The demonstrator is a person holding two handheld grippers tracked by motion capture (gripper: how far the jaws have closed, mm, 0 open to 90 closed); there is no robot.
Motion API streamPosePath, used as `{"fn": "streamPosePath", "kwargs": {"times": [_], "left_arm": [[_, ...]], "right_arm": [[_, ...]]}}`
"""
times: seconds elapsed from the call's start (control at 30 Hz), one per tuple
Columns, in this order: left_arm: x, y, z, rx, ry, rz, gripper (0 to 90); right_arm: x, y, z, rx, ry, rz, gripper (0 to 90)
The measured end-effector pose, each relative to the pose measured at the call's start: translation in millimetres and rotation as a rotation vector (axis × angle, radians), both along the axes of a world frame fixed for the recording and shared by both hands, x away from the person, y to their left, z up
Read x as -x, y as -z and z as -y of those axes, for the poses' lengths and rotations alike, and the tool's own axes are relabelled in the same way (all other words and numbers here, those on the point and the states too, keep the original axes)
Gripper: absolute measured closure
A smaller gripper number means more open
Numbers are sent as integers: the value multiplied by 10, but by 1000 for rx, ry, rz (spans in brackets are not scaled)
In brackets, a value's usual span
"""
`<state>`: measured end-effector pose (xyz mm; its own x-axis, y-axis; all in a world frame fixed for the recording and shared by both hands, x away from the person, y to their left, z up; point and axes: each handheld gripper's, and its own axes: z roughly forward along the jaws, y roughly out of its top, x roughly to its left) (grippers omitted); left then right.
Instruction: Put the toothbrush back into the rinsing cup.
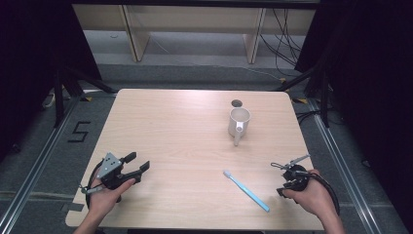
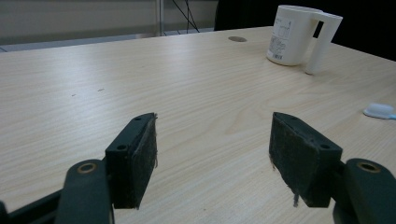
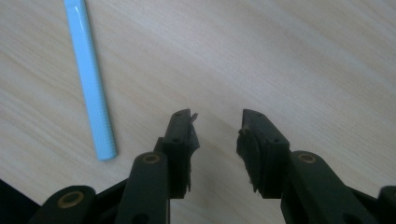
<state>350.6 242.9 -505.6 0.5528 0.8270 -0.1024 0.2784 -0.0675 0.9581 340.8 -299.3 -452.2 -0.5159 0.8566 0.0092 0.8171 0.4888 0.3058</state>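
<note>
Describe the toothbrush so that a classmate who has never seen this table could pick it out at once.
On the pale wooden table, look at the near right part, beside the right gripper. The toothbrush lies flat there, slanted. Unlike the upright white mug farther back, it is thin, light blue, white-headed.

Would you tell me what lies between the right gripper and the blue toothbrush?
Nothing: in the right gripper view, bare wood separates the right gripper from the toothbrush.
</note>
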Motion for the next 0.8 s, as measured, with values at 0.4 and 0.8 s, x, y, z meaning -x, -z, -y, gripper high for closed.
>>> {"fn": "streamPosePath", "kwargs": {"times": [0.4,0.8], "left_arm": [[-1,-16,-36,-2,-11,3,316],[6,-10,-2,-18,-5,-7,309]], "right_arm": [[-31,19,-93,21,-18,-64,636],[-34,-25,-95,50,-37,-79,635]]}}
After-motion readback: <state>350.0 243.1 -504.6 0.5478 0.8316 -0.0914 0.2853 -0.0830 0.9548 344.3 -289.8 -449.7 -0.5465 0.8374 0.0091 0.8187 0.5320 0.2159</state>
